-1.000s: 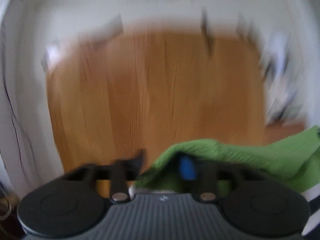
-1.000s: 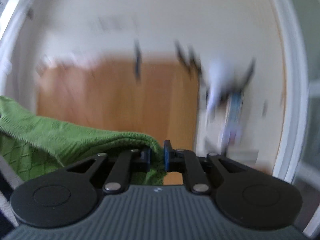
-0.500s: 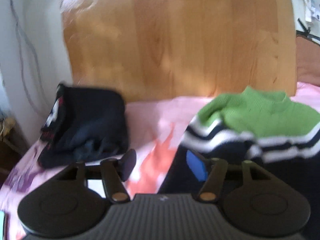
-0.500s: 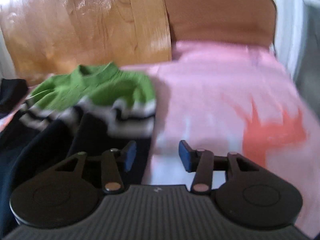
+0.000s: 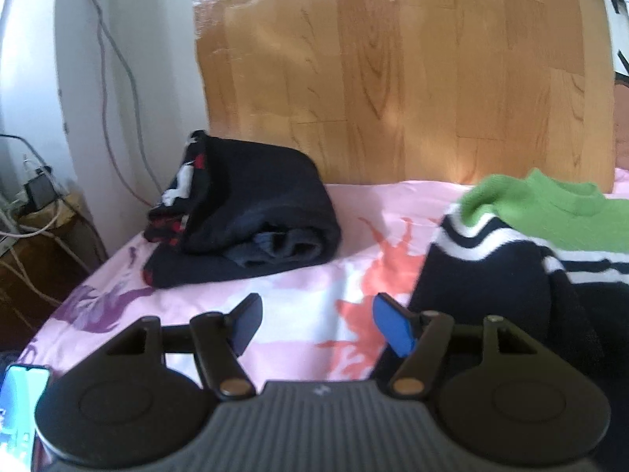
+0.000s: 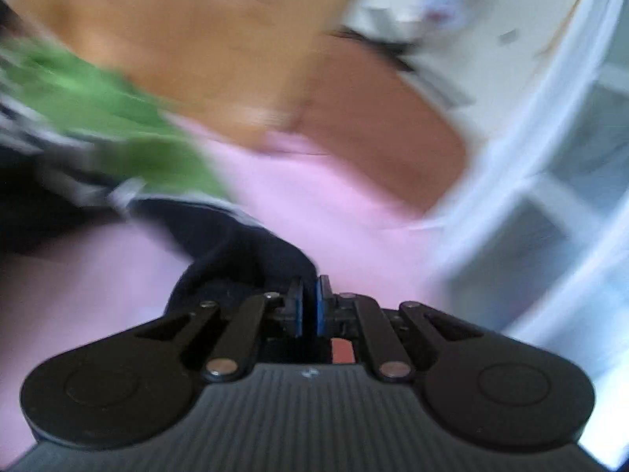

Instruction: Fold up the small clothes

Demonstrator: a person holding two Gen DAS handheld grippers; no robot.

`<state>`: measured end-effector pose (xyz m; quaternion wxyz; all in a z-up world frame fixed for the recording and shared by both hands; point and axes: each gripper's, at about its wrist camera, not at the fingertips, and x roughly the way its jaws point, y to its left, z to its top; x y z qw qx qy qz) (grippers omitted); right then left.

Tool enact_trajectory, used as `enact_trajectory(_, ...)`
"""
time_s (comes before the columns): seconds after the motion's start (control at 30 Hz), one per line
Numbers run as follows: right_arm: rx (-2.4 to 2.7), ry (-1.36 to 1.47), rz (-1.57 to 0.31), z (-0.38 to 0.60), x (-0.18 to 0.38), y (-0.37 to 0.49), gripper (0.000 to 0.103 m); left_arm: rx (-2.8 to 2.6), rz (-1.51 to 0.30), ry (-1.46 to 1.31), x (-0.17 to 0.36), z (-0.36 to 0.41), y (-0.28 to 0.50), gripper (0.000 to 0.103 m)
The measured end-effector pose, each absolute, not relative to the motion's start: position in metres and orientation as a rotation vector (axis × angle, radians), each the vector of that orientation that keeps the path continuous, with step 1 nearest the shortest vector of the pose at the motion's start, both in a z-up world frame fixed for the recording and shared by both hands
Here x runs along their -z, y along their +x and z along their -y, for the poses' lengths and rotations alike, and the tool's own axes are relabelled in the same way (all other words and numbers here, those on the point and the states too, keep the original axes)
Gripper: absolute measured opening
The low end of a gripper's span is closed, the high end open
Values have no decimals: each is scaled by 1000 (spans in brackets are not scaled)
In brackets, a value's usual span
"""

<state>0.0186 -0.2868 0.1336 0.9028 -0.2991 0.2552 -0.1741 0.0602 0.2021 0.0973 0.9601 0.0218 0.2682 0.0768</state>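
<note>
The left gripper hovers over the pink bedsheet, its jaws opening with nothing between the fingers. The green-and-navy sweater lies just right of them, a folded dark pile ahead to the left. The right gripper is closing, seemingly pinching the sweater's navy edge in a blurred view.

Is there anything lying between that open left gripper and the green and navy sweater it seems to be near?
Nothing visible does. The left gripper, jaws opening and empty, hovers over bare pink bedsheet; the sweater lies just to its right. The folded dark clothes sit further back on the left, out of the way.
</note>
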Motion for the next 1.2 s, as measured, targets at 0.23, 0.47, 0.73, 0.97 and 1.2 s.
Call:
enact_trajectory(0.23,182,-226,-522,285,-178,44,37,-188,-588,26,-90,-224,37,79)
enact_trajectory(0.47,-221,16,-606,180,-177,102,37,-167,-648,-45,-86,-235,7,87)
enact_trajectory(0.73,-658,84,-756,12,-162,131,38,-202,-547,-137,-105,-255,-57,89)
enact_trajectory(0.97,-1128,-307,-658,-105,-166,27,55,-320,-387,-195,-138,-295,-94,89)
enact_trajectory(1.2,-1237,-553,-627,-158,-133,-15,40,-357,-355,-220,-138,-315,-110,89)
